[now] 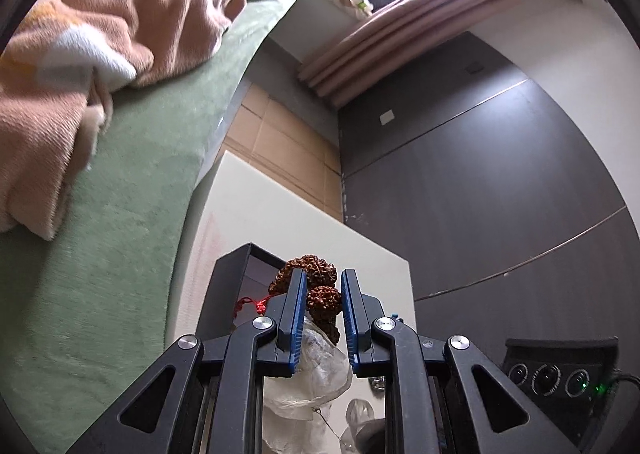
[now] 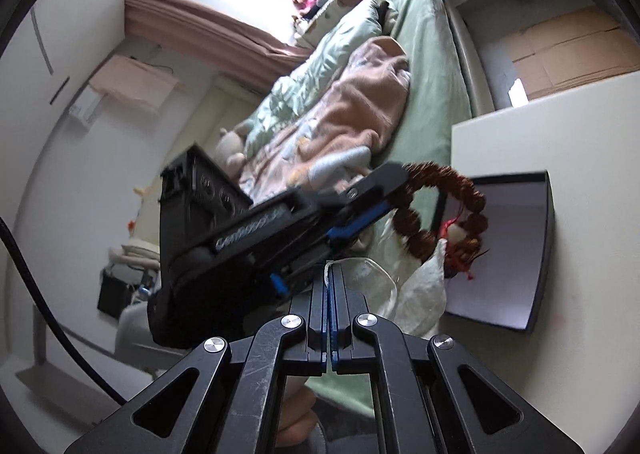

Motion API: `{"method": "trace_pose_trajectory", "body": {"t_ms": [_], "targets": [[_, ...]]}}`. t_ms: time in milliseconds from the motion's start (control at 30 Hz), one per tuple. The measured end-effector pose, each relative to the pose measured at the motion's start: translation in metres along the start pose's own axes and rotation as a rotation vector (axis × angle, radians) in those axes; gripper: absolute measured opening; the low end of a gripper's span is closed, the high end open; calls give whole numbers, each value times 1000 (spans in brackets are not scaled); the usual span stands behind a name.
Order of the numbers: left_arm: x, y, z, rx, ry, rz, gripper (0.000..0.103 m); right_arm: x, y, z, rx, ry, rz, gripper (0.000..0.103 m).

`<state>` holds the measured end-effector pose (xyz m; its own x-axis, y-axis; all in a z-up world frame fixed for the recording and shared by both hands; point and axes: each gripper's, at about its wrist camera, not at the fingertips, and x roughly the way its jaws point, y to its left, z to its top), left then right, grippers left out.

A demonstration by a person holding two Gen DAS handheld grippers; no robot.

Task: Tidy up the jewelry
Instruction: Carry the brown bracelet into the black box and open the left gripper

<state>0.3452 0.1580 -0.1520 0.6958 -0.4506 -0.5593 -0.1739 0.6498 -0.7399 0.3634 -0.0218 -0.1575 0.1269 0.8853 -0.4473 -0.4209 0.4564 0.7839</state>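
Observation:
A bracelet of large brown knobbly beads (image 1: 323, 300) with a red cord tassel hangs between the blue pads of my left gripper (image 1: 323, 278), which is shut on it. From the right wrist view, the left gripper (image 2: 396, 192) holds the bracelet (image 2: 416, 240) in the air in front of an open black box (image 2: 540, 254) with a white inside. My right gripper (image 2: 330, 270) is shut, pinching the edge of a clear plastic bag (image 2: 416, 290) that hangs below the bracelet. The bag (image 1: 312, 370) also shows under the beads in the left wrist view.
The black box (image 1: 228, 286) stands on a white table (image 1: 248, 190) beside a bed with a green sheet (image 1: 132, 214) and a peach blanket (image 1: 100, 34). Cardboard boxes (image 2: 568, 46) sit behind the table. A dark wall panel (image 1: 480, 182) lies to the right.

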Motion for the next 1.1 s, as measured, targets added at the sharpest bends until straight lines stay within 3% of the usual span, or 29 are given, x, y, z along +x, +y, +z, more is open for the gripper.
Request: {"method": "trace_pose_trajectory", "body": {"t_ms": [67, 167, 333, 400, 467, 500, 700, 733, 800, 833, 867, 1100], "targets": [[4, 4, -1, -23, 6, 13, 18, -1, -4, 1, 9, -7, -24, 3], [6, 8, 3, -58, 7, -36, 20, -14, -16, 5, 35, -49, -78, 3], [-8, 2, 5, -42, -18, -50, 24, -35, -35, 18, 94, -122, -97, 3], [-16, 2, 5, -47, -38, -41, 34, -44, -38, 23, 111, -148, -81, 3], [-23, 5, 4, -64, -64, -41, 58, -50, -39, 28, 115, -168, -57, 3], [-27, 7, 3, -71, -79, -39, 61, -52, -38, 30, 113, -181, -40, 3], [-39, 11, -1, -92, -105, -25, 63, -38, -40, 35, 123, -184, -31, 4], [-41, 11, -1, -91, -109, -20, 63, -28, -44, 36, 128, -154, -49, 7], [-42, 10, -2, -82, -116, -8, 63, -15, -51, 36, 146, -93, -105, 38], [-43, 9, -2, -79, -119, -6, 63, -12, -55, 36, 157, -80, -113, 62], [-44, 8, -3, -75, -123, -4, 63, -11, -58, 35, 168, -83, -113, 72], [-48, -6, -7, -39, -130, 18, 63, -36, -59, 33, 153, -96, -223, 74]]}}
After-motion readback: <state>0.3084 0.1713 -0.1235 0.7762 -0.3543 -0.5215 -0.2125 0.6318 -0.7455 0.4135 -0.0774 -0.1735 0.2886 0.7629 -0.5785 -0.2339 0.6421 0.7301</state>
